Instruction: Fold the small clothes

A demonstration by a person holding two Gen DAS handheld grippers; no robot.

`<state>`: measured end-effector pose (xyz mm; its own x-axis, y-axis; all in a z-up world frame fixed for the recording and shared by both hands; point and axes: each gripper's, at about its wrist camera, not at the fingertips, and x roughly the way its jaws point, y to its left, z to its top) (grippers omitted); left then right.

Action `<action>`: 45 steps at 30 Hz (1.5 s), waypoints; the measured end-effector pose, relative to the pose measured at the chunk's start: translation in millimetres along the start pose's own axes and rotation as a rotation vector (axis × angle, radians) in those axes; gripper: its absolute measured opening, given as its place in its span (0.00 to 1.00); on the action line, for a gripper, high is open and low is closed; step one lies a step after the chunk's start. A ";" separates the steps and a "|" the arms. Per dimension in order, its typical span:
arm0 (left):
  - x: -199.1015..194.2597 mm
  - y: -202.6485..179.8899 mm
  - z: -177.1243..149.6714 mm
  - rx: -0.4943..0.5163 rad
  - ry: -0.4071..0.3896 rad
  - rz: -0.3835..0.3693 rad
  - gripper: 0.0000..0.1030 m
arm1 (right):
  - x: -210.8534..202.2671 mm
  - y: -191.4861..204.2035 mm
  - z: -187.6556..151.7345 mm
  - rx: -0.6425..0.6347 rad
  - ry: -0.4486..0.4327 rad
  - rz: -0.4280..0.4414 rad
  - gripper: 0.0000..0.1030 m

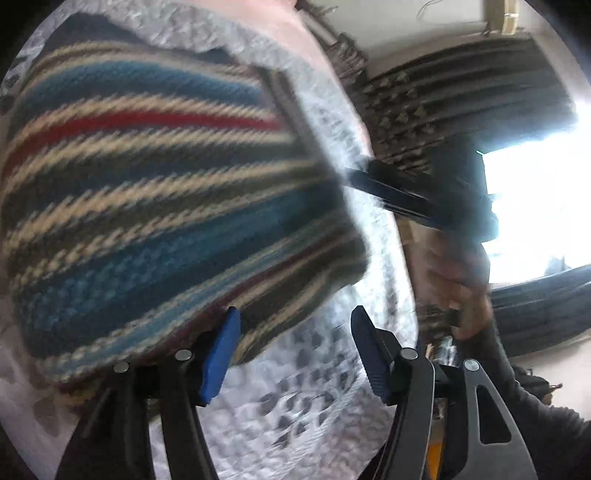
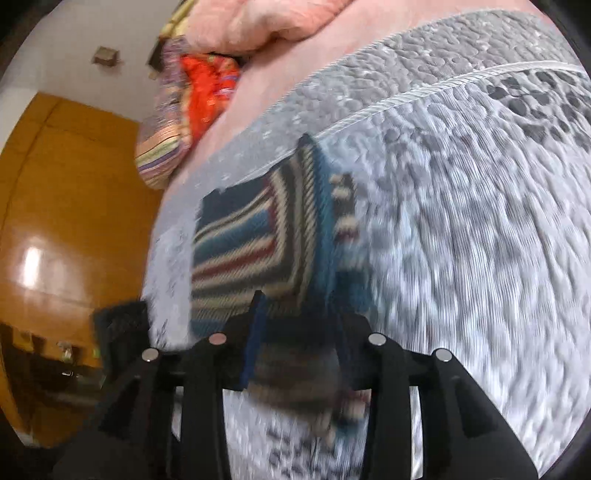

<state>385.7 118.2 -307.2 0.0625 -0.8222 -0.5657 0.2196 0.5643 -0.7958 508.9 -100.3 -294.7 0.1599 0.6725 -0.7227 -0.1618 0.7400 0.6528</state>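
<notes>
The left hand-held gripper point(image 1: 295, 354) stands wide, with nothing between its blue pads point(image 1: 219, 360). The striped knitted garment point(image 1: 159, 206) lies just ahead and to the left of it, on the grey quilted bedspread point(image 1: 314, 406). The right hand-held gripper point(image 2: 295, 339) is closed on a fold of the same garment. Farther beyond it is a pink blanket point(image 2: 273, 22).
</notes>
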 end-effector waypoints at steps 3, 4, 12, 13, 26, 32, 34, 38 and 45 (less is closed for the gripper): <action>17.8 -11.4 6.5 0.013 0.014 -0.039 0.61 | 27.4 -12.1 18.2 0.029 0.047 0.006 0.26; 26.9 -13.0 9.1 0.021 0.022 -0.036 0.61 | 31.4 -14.6 19.6 0.017 0.050 -0.014 0.10; 36.6 -18.3 10.8 0.006 0.047 -0.059 0.60 | 18.7 -18.7 26.0 0.036 -0.005 -0.001 0.15; 25.0 -21.2 10.0 0.010 0.024 -0.085 0.60 | 12.7 -9.7 33.7 0.014 -0.037 -0.019 0.15; -81.2 72.6 53.1 -0.230 -0.179 0.009 0.68 | 59.6 -16.2 70.1 -0.021 0.052 -0.172 0.00; -101.9 57.5 45.6 -0.144 -0.196 -0.121 0.68 | 5.7 24.3 22.8 -0.111 0.054 0.014 0.07; -88.7 49.5 42.2 -0.103 -0.150 -0.094 0.68 | 4.7 20.6 1.8 -0.124 0.101 0.022 0.07; -58.8 74.2 44.5 -0.123 -0.073 0.060 0.46 | 26.1 -21.5 -13.0 -0.073 0.134 -0.109 0.00; -93.5 35.0 13.1 -0.021 -0.089 -0.034 0.52 | -18.6 20.1 -35.0 -0.123 0.096 0.060 0.06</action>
<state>400.3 213.9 -279.4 0.1413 -0.8439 -0.5176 0.2026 0.5364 -0.8193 468.7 -98.4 -276.1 0.0535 0.7066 -0.7056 -0.2871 0.6877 0.6668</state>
